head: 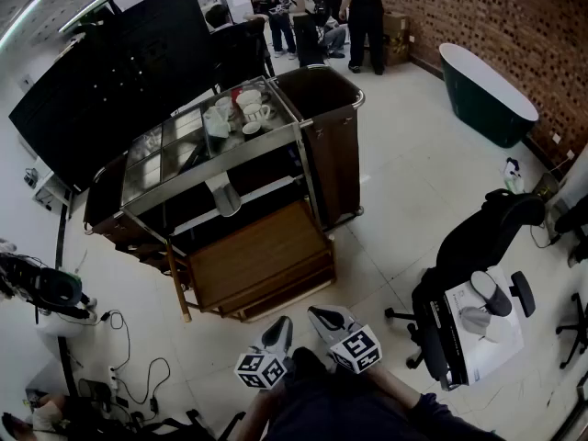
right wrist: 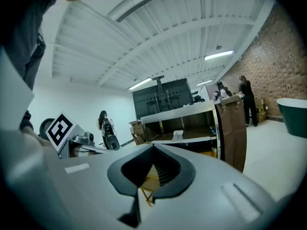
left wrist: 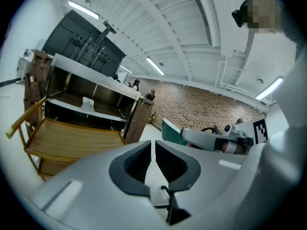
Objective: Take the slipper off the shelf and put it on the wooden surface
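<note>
Bright, even light pours down from ceiling strip lights [left wrist: 154,66]; white floor [head: 413,182] glares softly, shadows faint. Both gripper views bulge fisheye, corners vignetted black, the near foreground soft and blurred.

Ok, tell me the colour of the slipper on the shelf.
The slipper is white, seen best in the head view.

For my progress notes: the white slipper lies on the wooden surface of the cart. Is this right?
No. The head view shows the white slipper on the shelf, above the wooden surface, not on it.
</note>
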`<state>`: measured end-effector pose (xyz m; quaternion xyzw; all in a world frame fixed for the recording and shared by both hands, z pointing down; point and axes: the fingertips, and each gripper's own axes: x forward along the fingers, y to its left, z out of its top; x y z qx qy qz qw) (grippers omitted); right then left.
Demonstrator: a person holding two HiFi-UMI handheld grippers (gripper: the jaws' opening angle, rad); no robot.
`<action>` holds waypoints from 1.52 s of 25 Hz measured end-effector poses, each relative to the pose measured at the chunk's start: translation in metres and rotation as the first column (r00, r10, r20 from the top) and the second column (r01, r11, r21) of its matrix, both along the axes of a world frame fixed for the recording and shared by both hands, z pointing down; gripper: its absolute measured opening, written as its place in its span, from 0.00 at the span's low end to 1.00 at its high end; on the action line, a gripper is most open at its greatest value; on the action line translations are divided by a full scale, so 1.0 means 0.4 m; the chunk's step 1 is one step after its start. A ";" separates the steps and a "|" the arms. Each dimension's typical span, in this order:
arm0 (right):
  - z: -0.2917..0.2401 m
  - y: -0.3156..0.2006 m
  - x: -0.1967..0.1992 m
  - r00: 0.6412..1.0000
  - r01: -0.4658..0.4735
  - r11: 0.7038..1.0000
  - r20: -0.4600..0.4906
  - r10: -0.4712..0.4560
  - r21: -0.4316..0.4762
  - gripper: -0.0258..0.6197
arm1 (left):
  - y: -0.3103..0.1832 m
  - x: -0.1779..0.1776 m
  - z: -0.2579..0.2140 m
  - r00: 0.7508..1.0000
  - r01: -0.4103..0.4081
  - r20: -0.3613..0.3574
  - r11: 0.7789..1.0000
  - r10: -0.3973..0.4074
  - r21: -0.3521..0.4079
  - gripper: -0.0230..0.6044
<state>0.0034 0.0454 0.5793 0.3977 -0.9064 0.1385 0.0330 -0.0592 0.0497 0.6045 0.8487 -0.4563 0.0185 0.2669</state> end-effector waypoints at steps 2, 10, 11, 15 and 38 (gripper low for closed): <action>0.001 -0.043 0.007 1.000 -0.016 1.000 0.020 0.016 -0.011 0.04 | -0.054 -0.018 0.004 1.000 0.022 0.014 1.000 -0.022 0.001 0.11; 0.005 -0.319 -0.022 0.999 -0.040 0.999 0.024 0.040 0.010 0.04 | -0.383 -0.119 0.023 0.988 0.084 0.129 0.995 -0.090 0.053 0.12; 0.014 -0.361 -0.038 0.999 -0.036 0.999 0.016 0.036 0.007 0.04 | -0.436 -0.142 0.040 0.983 0.100 0.148 0.994 -0.106 0.051 0.12; 0.050 -0.532 -0.112 1.000 -0.013 1.000 -0.015 0.013 -0.022 0.04 | -0.677 -0.247 0.114 0.961 0.174 0.214 0.985 -0.174 0.020 0.17; 0.122 -1.160 -0.295 1.000 -0.026 0.993 -0.020 0.024 -0.115 0.04 | -1.534 -0.505 0.429 0.857 0.365 0.414 0.929 -0.305 -0.070 0.11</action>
